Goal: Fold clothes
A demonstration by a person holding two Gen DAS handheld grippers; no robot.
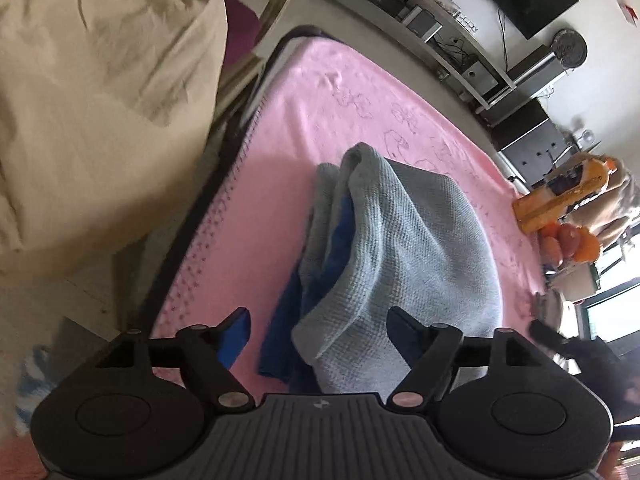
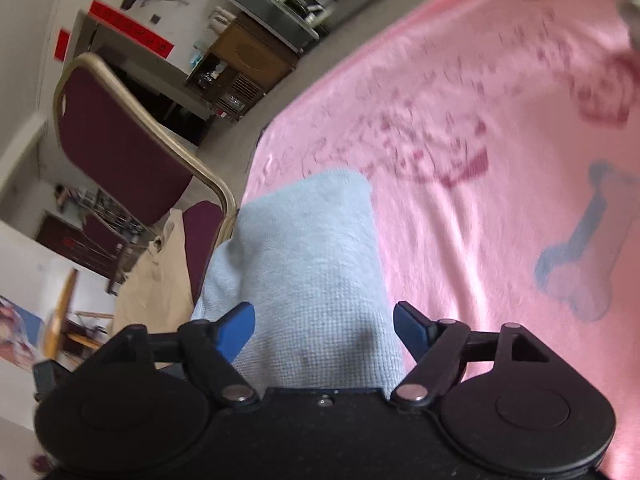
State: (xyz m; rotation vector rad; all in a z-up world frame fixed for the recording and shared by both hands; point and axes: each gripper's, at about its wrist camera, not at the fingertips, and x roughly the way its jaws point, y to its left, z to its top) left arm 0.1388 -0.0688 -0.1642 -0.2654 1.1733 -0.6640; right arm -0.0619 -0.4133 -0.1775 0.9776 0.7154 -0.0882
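Your left gripper hangs over the near end of the light blue garment, jaws spread wide with nothing between them; the cloth bunches just ahead of the fingertips, folded over itself with a darker blue layer showing along its left edge. That garment lies on the pink blanket, roughly in its middle.

Your right gripper is also spread wide, and the same light blue garment runs between its blue fingertips and under the gripper body. Whether the pads touch the cloth is hard to tell, since this view is blurred.

Counted: one light blue garment, one pink blanket, one cream cloth heap off the blanket's left edge, and two maroon chairs beside that edge, the nearer chair gold-framed.

The blanket carries a dark red printed pattern and one blue bone shape; any lettering in it is too smeared to read. Red strips hang on the far wall, unreadable.
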